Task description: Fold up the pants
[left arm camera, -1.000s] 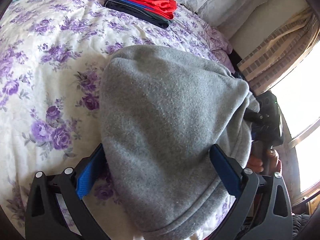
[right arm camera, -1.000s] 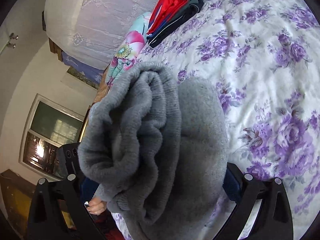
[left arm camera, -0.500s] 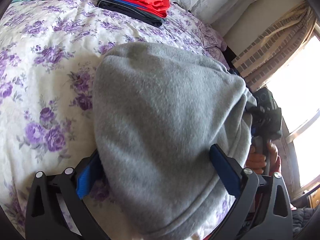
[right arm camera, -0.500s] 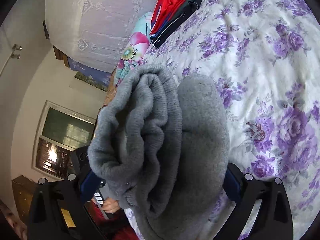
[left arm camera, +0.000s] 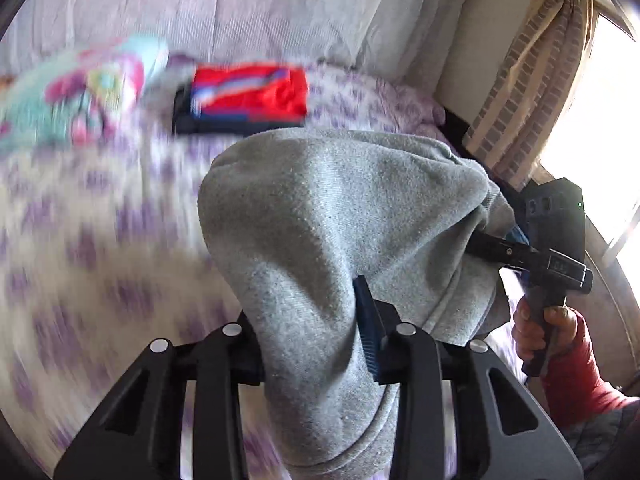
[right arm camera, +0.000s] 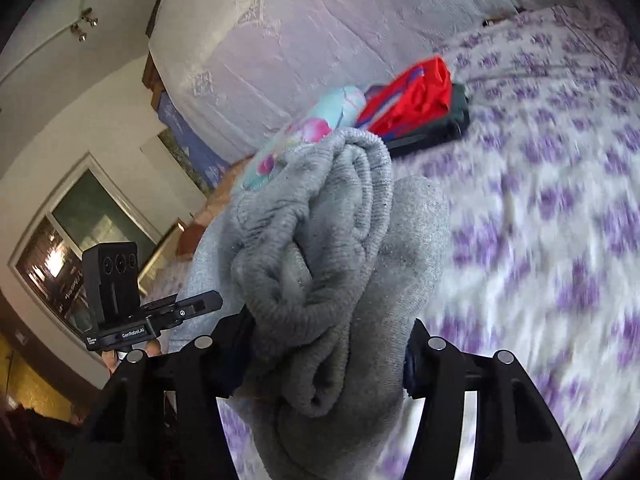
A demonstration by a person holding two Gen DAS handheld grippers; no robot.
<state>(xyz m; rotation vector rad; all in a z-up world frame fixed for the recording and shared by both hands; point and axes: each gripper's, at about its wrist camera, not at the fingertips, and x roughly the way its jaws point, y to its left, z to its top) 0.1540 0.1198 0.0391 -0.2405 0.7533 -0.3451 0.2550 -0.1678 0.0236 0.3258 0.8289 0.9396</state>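
The left gripper (left arm camera: 310,332) was closing, its jaws pinching the grey pants (left arm camera: 340,216) bunched between them. The right gripper (right arm camera: 328,344) was closing too, clamped on the ribbed waistband end (thick folds). The bundle hung above the floral bedspread (right arm camera: 560,208); beyond lay folded red-and-dark clothes (left arm camera: 248,98).

Wrist views, close; both share bed (left arm camera: 100,240).
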